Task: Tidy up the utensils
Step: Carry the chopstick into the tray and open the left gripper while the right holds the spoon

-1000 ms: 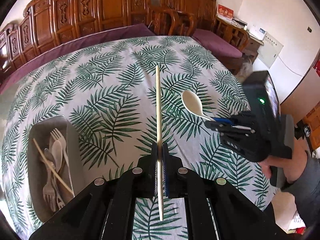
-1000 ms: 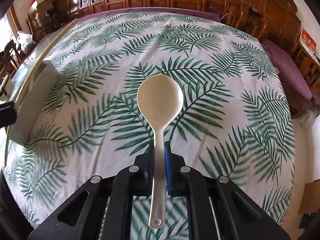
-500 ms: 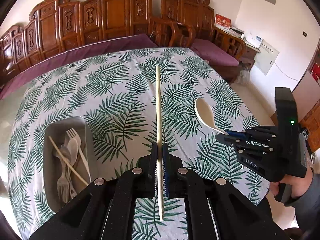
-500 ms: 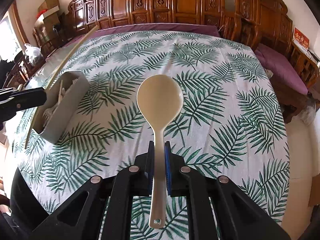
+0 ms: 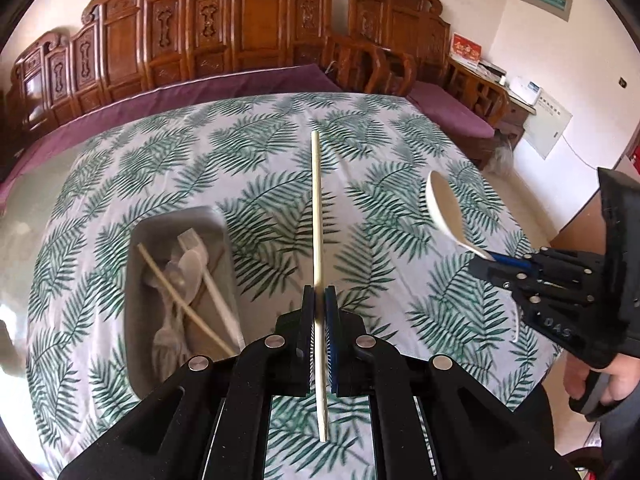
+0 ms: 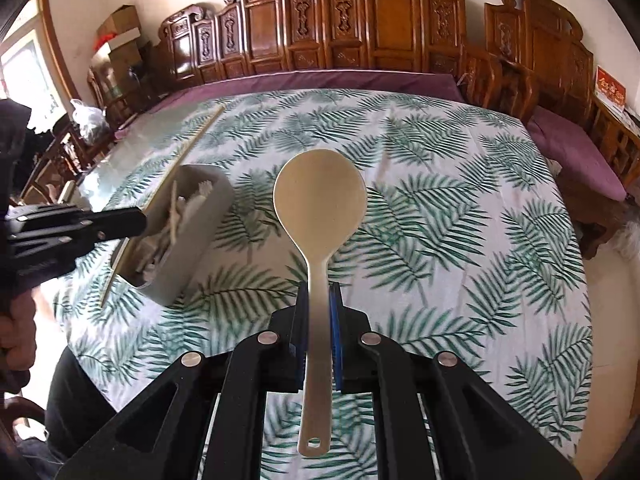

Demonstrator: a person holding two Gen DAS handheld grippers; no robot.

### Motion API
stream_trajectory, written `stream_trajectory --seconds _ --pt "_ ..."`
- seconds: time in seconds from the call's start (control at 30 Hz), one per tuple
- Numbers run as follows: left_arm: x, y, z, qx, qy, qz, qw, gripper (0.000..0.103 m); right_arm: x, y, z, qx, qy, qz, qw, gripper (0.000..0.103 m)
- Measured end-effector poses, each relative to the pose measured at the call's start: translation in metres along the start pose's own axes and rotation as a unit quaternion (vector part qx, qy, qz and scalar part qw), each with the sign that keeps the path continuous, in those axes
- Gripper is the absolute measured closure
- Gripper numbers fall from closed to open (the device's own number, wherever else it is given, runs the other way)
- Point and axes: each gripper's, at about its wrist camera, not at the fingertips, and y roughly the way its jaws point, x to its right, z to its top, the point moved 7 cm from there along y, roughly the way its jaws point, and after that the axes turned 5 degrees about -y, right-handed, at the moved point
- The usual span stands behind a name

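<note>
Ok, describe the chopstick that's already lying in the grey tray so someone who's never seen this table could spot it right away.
Start at the table with the palm-leaf cloth; on it sits a grey tray of pale utensils. The chopstick lies slantwise across the forks and spoons inside. It is the only thin straight stick in there, and unlike the other chopstick, no gripper holds it.

We see white tablecloth (image 6: 460, 216) w/ green fern print, cream spoon (image 6: 320, 216), pale chopstick (image 5: 317, 216), grey tray (image 5: 134, 320), black grippers w/ blue pads.

Matt cream plastic spoon (image 6: 320, 208), pale wooden chopstick (image 5: 317, 216), printed cloth tablecloth (image 6: 440, 208), glossy carved wooden chairs (image 6: 384, 32).
</note>
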Motion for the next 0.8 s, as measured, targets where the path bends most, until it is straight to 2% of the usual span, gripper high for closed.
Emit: stream_trajectory --seconds 0.33,0.63,0.8 --pt "-0.059 0.004 -0.012 -0.01 -0.036 0.023 0.999 0.099 -0.049 0.018 0.011 -0.008 -0.021 0.026 0.999 0.092" --pt "-0.106 0.022 -0.009 -0.023 -0.056 0.039 0.9974 0.099 -0.069 0.027 0.016 -0.015 -0.032 0.037 0.999 0.092" --pt "-0.119 0.038 -0.012 -0.037 -0.06 0.042 0.9966 0.099 -0.071 0.031 0.014 -0.022 -0.031 0.04 0.998 0.092"
